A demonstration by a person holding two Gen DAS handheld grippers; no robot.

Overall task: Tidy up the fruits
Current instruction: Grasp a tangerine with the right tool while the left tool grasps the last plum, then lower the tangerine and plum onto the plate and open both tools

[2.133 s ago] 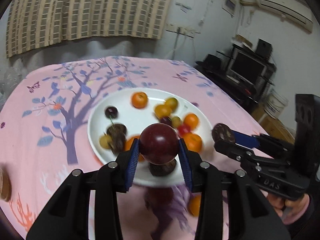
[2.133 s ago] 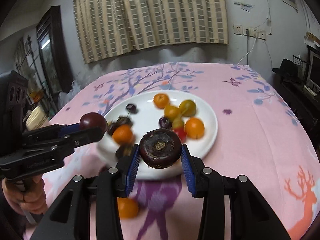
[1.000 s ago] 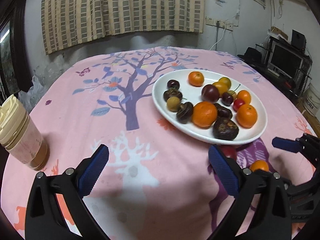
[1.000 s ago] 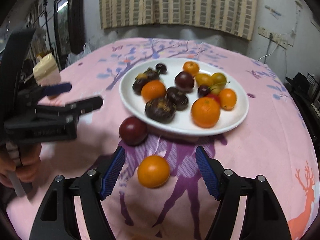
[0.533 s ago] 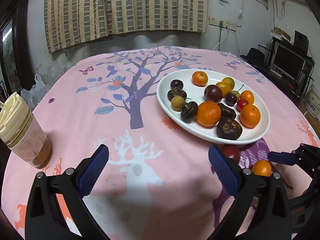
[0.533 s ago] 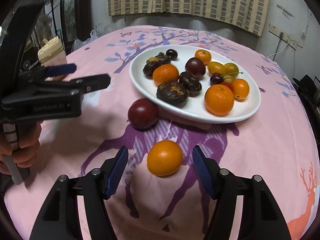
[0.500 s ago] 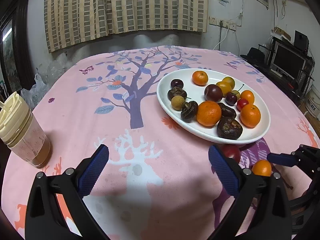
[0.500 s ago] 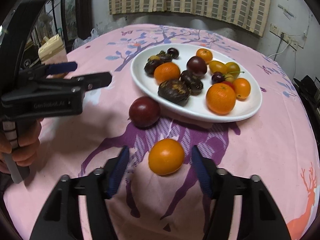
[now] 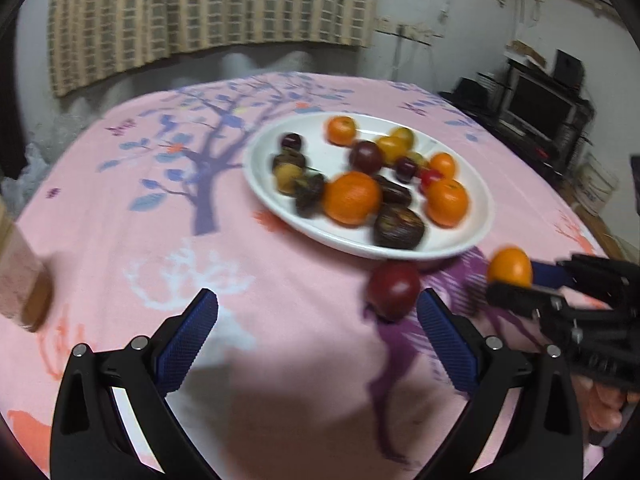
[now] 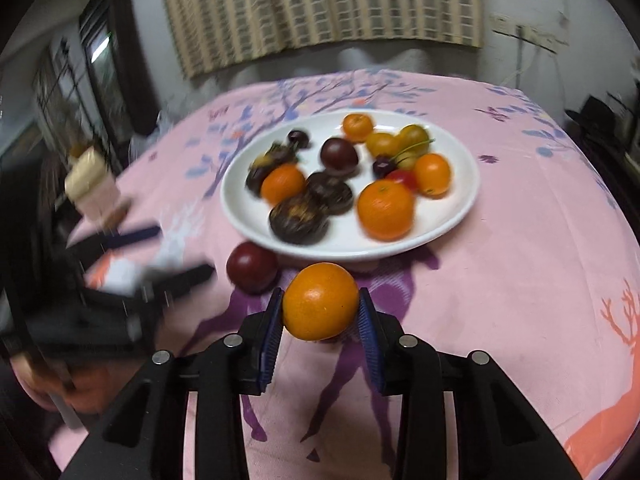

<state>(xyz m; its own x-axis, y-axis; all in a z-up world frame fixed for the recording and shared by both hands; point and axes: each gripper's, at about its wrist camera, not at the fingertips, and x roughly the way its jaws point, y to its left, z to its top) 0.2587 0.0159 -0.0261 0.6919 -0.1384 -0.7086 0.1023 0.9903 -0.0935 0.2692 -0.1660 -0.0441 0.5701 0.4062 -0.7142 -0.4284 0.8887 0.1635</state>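
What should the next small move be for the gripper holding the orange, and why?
Probably carry the round orange fruit forward over the white oval plate and release it there. The right gripper is shut on it, most fruit already sits on the plate, and only the dark red plum lies on the pink tablecloth.

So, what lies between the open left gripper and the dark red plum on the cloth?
Only bare pink tablecloth lies between the left gripper and the plum, in the left wrist view.

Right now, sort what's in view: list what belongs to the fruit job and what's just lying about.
Job:
- orange in right gripper
- dark red plum on the cloth
- white plate of fruit
- left gripper, open

Lying about:
- lidded jar
- monitor
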